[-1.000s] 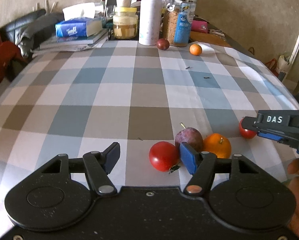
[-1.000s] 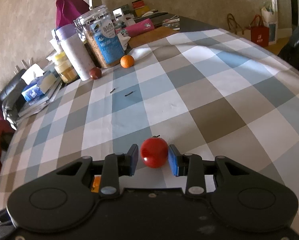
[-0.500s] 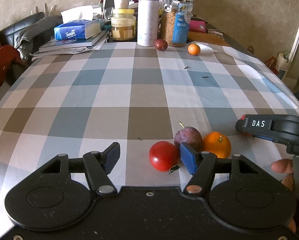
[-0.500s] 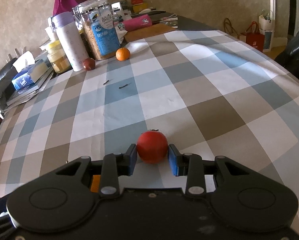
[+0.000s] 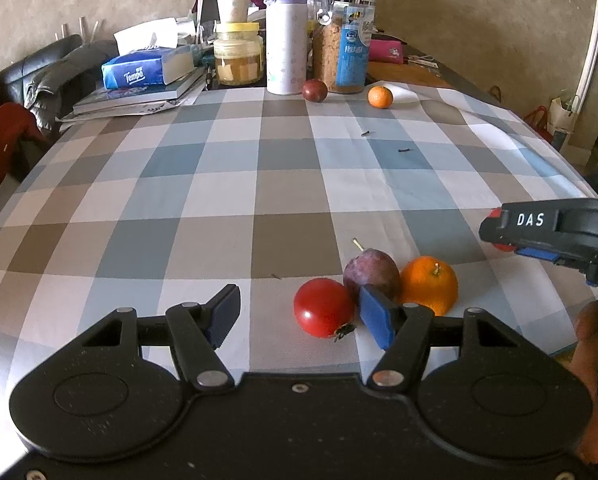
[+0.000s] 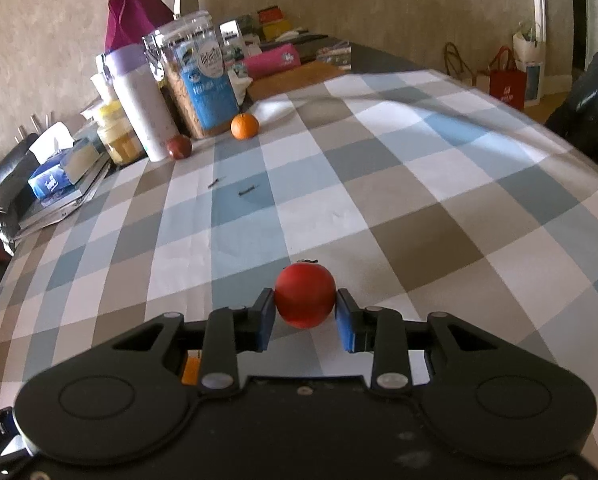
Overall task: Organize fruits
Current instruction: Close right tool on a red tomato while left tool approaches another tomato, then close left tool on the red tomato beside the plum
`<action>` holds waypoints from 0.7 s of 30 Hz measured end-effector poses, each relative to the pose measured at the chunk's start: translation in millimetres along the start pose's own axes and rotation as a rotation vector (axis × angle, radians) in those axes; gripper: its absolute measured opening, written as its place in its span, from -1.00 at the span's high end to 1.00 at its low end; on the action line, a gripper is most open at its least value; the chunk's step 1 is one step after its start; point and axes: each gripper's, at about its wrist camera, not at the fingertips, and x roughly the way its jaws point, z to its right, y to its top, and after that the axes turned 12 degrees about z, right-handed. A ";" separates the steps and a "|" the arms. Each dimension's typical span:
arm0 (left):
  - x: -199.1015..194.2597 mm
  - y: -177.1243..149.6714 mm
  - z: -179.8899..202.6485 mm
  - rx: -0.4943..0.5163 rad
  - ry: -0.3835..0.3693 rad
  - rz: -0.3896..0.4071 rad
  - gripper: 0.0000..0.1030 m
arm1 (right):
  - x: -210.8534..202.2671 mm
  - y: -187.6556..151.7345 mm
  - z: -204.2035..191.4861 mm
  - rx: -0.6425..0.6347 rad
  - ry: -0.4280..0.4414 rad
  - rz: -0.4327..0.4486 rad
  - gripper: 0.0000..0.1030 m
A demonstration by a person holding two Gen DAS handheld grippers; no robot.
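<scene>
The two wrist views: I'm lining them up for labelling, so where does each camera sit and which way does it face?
Left wrist: on the left gripper, low over the checked tablecloth, facing the clutter at the far end; near it lie a tomato, plum and orange; the right gripper and fingers show at right.
Right wrist: on the right gripper, facing the same end, shut on another tomato.
Shared: far orange, jar.
</scene>
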 end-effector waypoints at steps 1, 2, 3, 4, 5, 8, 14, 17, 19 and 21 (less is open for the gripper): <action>-0.1 -0.6 -0.3 0.005 0.000 -0.002 -0.32 | -0.8 0.2 -0.1 -0.002 -0.003 0.007 0.34; -0.4 -1.4 0.0 0.013 0.000 -0.003 -0.31 | -1.1 0.7 0.6 0.001 -0.004 0.010 0.34; -0.6 -2.1 0.7 0.025 0.002 -0.004 -0.31 | -1.1 1.1 1.3 0.004 -0.005 0.011 0.34; -0.6 -2.8 1.8 0.038 0.004 -0.005 -0.32 | -1.0 1.5 2.3 0.010 -0.005 0.010 0.34; -0.8 -3.3 2.9 0.045 0.004 -0.005 -0.32 | -0.7 2.0 3.3 0.017 -0.005 0.008 0.34; 1.7 -4.0 5.5 0.063 0.015 -0.020 -0.31 | -0.1 2.9 5.5 0.037 0.000 0.002 0.34; 11.0 -3.7 2.3 0.048 0.043 -0.078 -0.23 | -0.1 2.7 5.2 0.039 0.008 -0.003 0.34; 14.9 -1.8 -4.1 0.012 0.057 -0.086 -0.19 | 0.3 3.1 6.1 0.046 0.008 -0.003 0.34; 16.6 -0.7 -8.2 -0.015 0.059 -0.089 -0.17 | 0.3 3.2 6.5 0.049 0.009 -0.006 0.34; 17.5 -0.4 -8.8 -0.020 0.071 -0.087 -0.16 | 0.4 3.3 6.9 0.053 0.013 -0.009 0.34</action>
